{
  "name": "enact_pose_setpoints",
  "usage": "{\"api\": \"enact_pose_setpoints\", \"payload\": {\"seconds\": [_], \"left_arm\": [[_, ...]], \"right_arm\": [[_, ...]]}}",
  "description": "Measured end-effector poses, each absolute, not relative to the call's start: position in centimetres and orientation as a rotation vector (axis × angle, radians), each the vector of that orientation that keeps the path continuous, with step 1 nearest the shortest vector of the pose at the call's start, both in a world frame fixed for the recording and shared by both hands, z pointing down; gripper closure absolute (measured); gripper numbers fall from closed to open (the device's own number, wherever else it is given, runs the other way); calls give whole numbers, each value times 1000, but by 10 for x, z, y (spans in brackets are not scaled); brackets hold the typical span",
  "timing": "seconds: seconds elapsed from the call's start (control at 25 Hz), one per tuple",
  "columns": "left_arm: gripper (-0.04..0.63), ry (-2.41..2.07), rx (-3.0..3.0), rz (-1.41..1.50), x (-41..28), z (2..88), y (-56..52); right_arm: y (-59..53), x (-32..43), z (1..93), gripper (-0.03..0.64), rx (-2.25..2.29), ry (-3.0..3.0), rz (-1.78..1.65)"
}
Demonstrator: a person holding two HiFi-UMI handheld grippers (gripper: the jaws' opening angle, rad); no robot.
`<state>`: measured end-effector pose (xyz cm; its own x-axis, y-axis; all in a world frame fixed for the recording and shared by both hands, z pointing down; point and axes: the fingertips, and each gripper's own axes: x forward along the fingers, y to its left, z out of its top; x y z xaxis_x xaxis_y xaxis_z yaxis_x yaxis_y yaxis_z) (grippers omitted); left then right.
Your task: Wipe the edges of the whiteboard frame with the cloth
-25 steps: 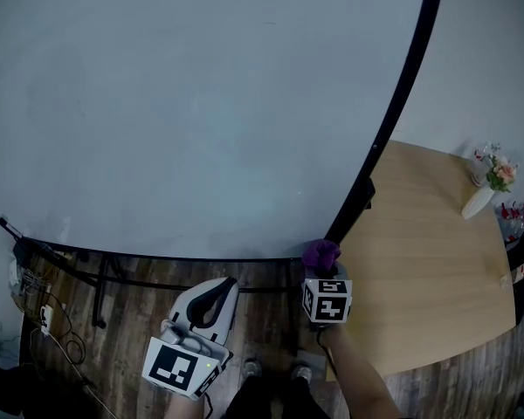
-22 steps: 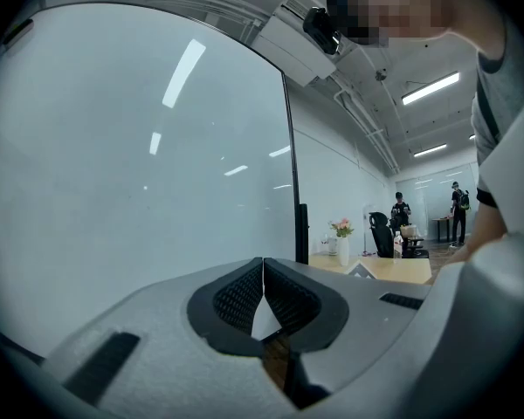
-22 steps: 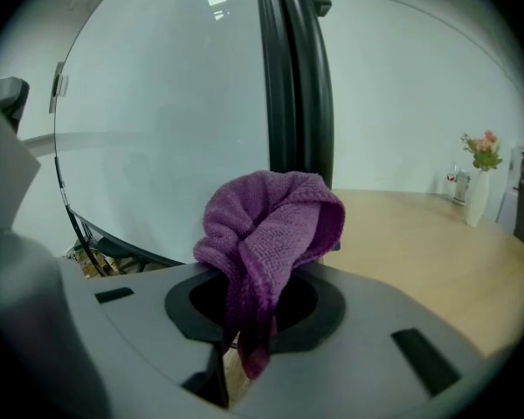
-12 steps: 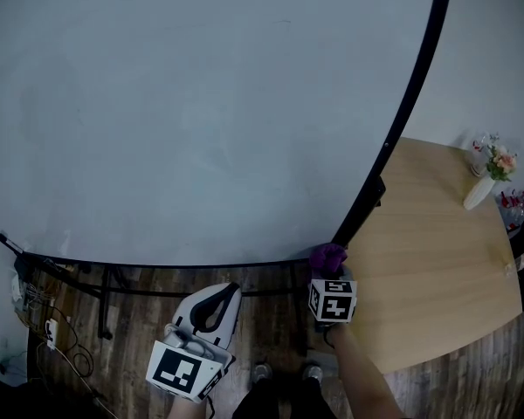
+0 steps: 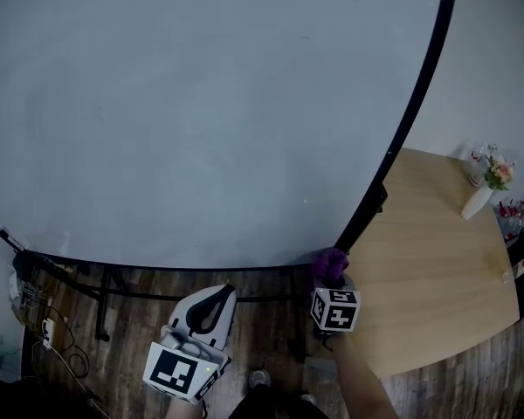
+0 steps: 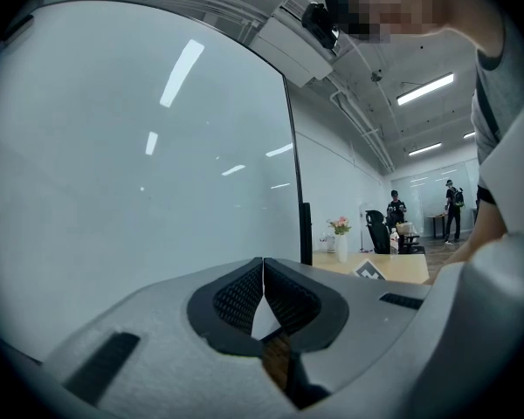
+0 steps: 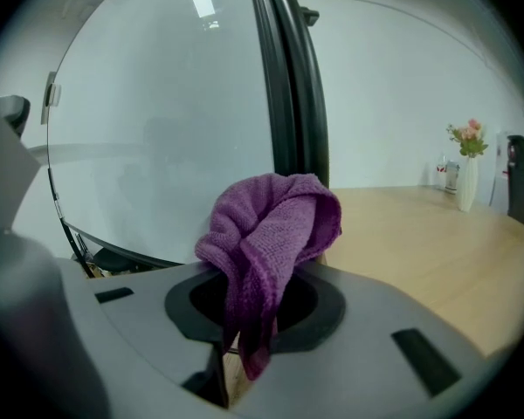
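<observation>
Cloth (image 5: 330, 263) slightly rightward, beside frame (image 5: 402, 129) corner

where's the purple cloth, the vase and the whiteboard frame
purple cloth (image 7: 275, 225), right gripper view, middle of its bunched folds
vase (image 5: 476, 202), head view, its white body
whiteboard frame (image 7: 275, 103), right gripper view, upright black edge
</observation>
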<state>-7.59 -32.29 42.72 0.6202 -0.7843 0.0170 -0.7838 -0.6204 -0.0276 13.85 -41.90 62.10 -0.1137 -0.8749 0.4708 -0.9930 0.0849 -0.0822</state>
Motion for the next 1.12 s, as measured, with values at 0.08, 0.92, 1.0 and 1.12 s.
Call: {"api": "enact_pose_setpoints", "payload": {"seconds": [0.08,0.92,1.0,1.12], "left_arm": [[578,1391,-2806,-43,-77,425,-319],[578,1646,-2560,7,-72,387,-215],[578,1674,-2532,16,-73,383,-202],[578,1713,-2489,24,-73,377,-183]], "right_arm": [[-414,135,612,537,1851,-2104,529],[-308,85,489,534,1466,-2542,223],[-296,82,481,534,1426,-2571,209],[-279,78,471,534,1369,-2620,195]]}}
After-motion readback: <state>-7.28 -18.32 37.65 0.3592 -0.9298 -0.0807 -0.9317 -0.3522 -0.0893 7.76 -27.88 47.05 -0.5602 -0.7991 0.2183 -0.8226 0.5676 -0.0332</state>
